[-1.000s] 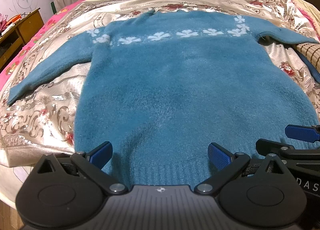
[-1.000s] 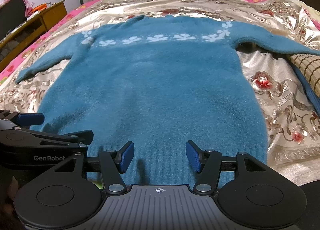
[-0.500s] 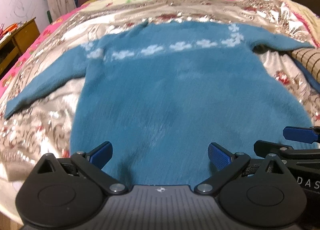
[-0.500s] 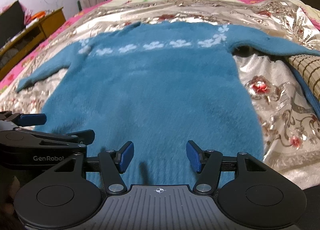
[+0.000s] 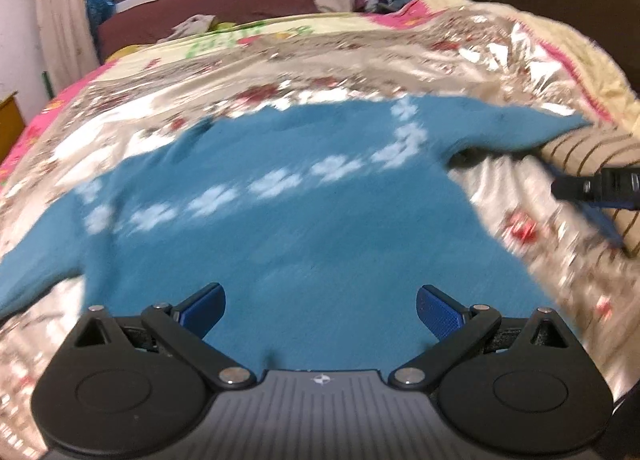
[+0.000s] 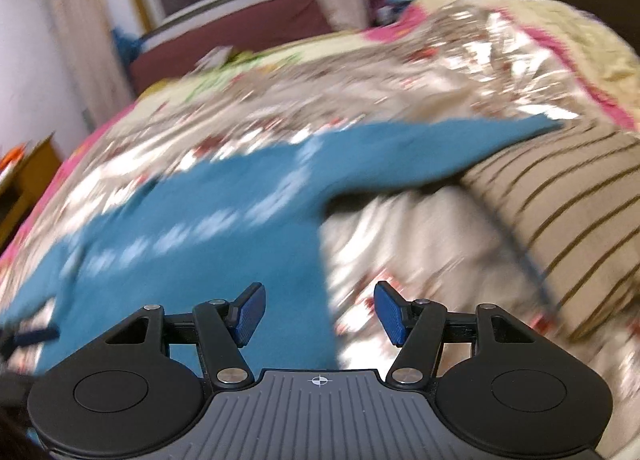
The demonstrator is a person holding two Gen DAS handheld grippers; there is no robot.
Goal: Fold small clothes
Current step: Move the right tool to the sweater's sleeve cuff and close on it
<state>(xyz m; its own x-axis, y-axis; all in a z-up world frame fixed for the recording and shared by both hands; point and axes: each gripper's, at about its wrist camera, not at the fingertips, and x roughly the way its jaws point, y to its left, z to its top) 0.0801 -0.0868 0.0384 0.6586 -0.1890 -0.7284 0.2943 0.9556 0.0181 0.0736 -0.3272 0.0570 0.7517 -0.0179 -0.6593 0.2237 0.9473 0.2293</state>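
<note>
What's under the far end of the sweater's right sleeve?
The sleeve drapes onto a striped cushion; a dark gap beneath hides what lies there. The sweater body rests on the shiny floral bedspread.

sweater [image 5: 304,227] | teal, white flower band | flat, sleeves spread | bedspread [image 5: 248,79]

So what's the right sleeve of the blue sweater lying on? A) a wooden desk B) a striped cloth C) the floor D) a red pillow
B: the sweater sleeve's far end rests on the edge of the striped cloth.
</note>
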